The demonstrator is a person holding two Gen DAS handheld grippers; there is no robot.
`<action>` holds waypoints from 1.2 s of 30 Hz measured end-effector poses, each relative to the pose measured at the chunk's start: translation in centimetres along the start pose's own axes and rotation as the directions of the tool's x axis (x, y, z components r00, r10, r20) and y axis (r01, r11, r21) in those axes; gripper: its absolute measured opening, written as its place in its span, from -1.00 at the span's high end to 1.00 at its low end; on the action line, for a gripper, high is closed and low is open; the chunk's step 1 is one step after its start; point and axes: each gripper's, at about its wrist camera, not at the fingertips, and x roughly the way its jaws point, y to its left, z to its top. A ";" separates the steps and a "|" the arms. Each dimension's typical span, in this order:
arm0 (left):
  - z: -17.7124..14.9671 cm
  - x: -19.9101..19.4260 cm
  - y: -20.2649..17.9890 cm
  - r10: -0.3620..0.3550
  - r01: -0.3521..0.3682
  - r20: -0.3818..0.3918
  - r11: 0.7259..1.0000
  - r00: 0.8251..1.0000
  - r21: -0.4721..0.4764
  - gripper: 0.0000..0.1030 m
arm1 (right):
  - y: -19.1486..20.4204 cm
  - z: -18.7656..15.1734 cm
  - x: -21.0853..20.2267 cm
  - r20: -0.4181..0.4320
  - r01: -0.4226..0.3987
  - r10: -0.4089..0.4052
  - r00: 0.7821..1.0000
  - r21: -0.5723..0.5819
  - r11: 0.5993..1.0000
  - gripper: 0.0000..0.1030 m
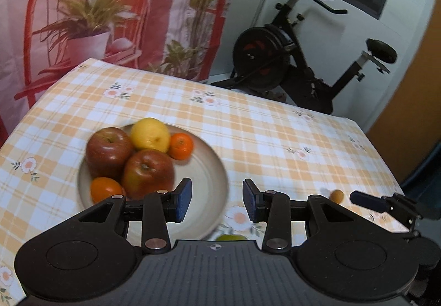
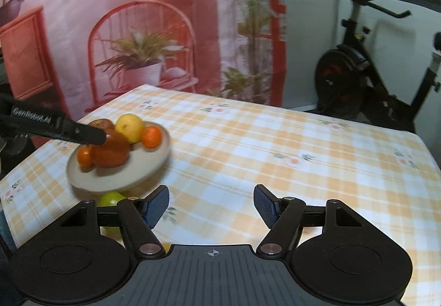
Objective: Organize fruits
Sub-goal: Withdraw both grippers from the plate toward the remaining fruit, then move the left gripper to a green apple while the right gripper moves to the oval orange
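Plate [image 1: 209,168] near bench's left edge holds apples, lemon, oranges. Green fruit [image 2: 110,199] lies loose at near edge beside plate. Left gripper [image 1: 217,199] and right gripper [image 2: 211,206] released, empty. Advice: straddle green fruit squarely before clenching.

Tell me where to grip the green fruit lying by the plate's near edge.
Probably across its round middle, coming down from above. The green fruit lies close to the plate rim, so line the pads up along the rim, not toward it. Its lower part is hidden behind the right tool.
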 end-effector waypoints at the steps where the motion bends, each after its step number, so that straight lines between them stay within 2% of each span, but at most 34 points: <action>1: -0.2 -0.2 -0.3 -0.002 0.002 0.003 1.000 1.000 0.007 0.17 | -0.3 -0.3 -0.3 0.003 0.009 -0.009 1.000 0.002 1.000 -0.26; 15: -3.0 -0.8 -2.5 0.027 -0.028 0.013 0.999 1.000 0.044 0.17 | -3.5 -3.6 -2.5 0.025 0.083 -0.083 0.996 0.023 0.996 -0.26; 21: -3.4 -0.7 -2.6 0.033 -0.033 0.010 0.998 0.999 0.048 0.16 | -4.8 -4.5 -2.8 0.020 0.101 -0.102 0.995 0.040 0.994 -0.18; 36: -4.0 -0.1 -2.7 0.013 -0.012 -0.019 0.999 1.000 0.045 0.17 | -6.0 -5.7 -2.2 -0.018 0.075 -0.073 0.997 0.076 0.994 -0.06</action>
